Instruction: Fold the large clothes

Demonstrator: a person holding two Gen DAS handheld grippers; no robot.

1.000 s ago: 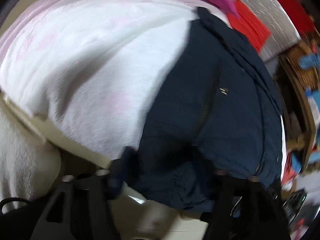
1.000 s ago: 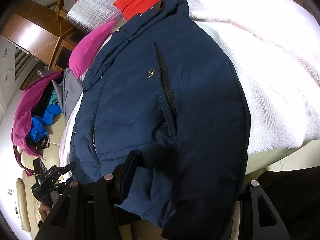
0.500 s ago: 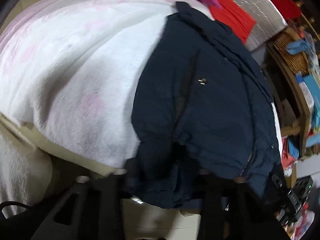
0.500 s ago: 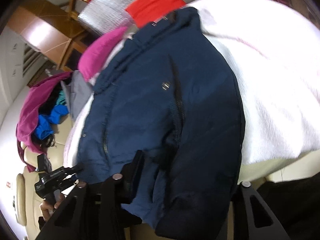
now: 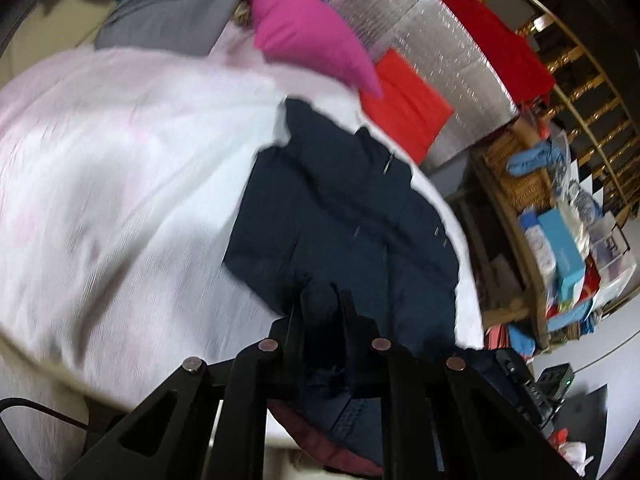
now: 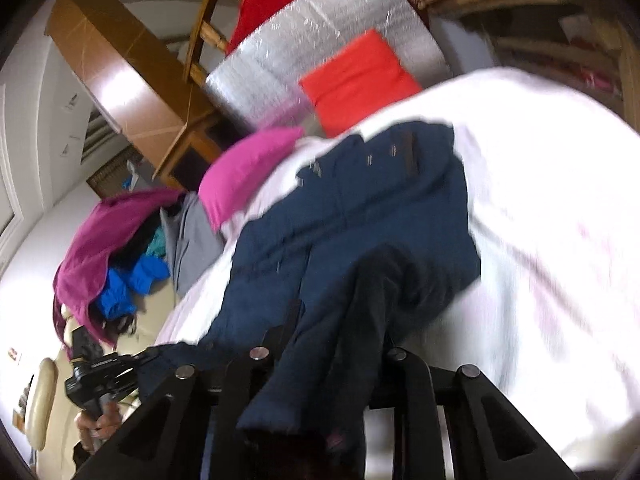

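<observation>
A navy padded jacket [image 5: 340, 216] lies on a white fleece blanket [image 5: 120, 184], collar end far from me. My left gripper [image 5: 322, 304] is shut on the jacket's near hem and holds it up off the bed. In the right wrist view the jacket [image 6: 352, 208] looks shorter, its near part lifted and draped. My right gripper [image 6: 340, 320] is shut on the other side of the hem, with navy cloth hanging over its fingers. The left gripper [image 6: 116, 368] also shows at the lower left of the right wrist view.
A pink pillow [image 5: 308, 48], a grey garment [image 5: 172, 12] and a folded orange-red cloth [image 5: 404, 112] on a silver foil box [image 5: 436, 56] lie beyond the jacket. Wicker shelves with clutter [image 5: 560, 216] stand right. A clothes pile [image 6: 120, 252] lies left.
Both grippers have closed on the jacket's hem and lifted it up and toward the collar. The jacket now looks bunched and shorter, and both views have swung upward.
</observation>
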